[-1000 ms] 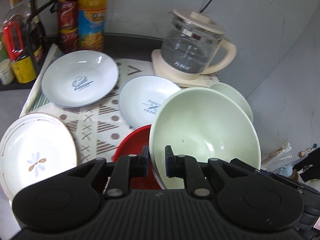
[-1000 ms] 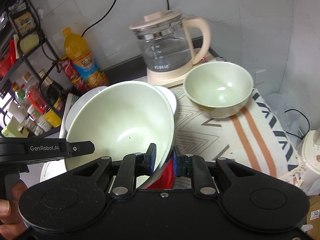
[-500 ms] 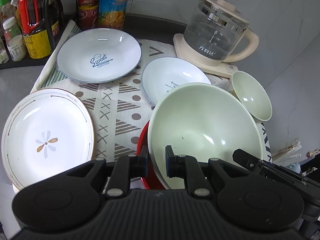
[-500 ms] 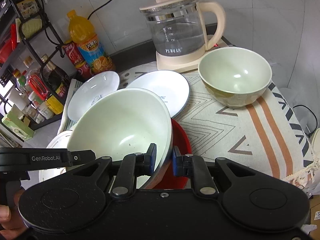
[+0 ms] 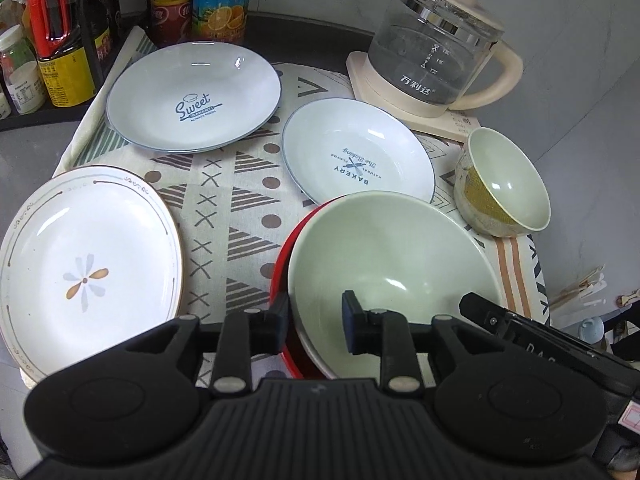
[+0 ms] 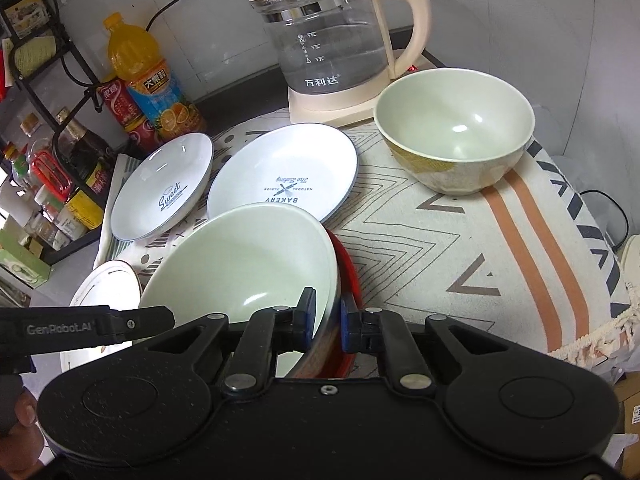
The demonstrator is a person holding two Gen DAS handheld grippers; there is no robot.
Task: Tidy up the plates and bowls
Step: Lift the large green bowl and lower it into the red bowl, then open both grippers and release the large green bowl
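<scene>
A large pale green bowl (image 5: pixel 392 264) (image 6: pixel 240 264) rests inside a red dish (image 5: pixel 282 268) (image 6: pixel 351 276) on the patterned cloth. My left gripper (image 5: pixel 316 316) straddles its near left rim, with the jaws parted and a gap beside the inner finger. My right gripper (image 6: pixel 326 316) is shut on the bowl's right rim. A small green bowl (image 5: pixel 508 188) (image 6: pixel 456 136) stands at the far right. Three plates lie flat: a "Sweet" plate (image 5: pixel 192 96), a "Bakery" plate (image 5: pixel 356 160) and a flower plate (image 5: pixel 84 256).
A glass kettle (image 5: pixel 432 60) (image 6: pixel 332 40) on its cream base stands at the back. An orange juice bottle (image 6: pixel 148 76), cans and a rack of sauce bottles (image 5: pixel 60 52) line the back left. The cloth's right edge (image 6: pixel 600 320) drops off the table.
The large green bowl has come down from a tilted, lifted hold to sit in the red dish. My left gripper's jaws have widened; the right gripper's have not.
</scene>
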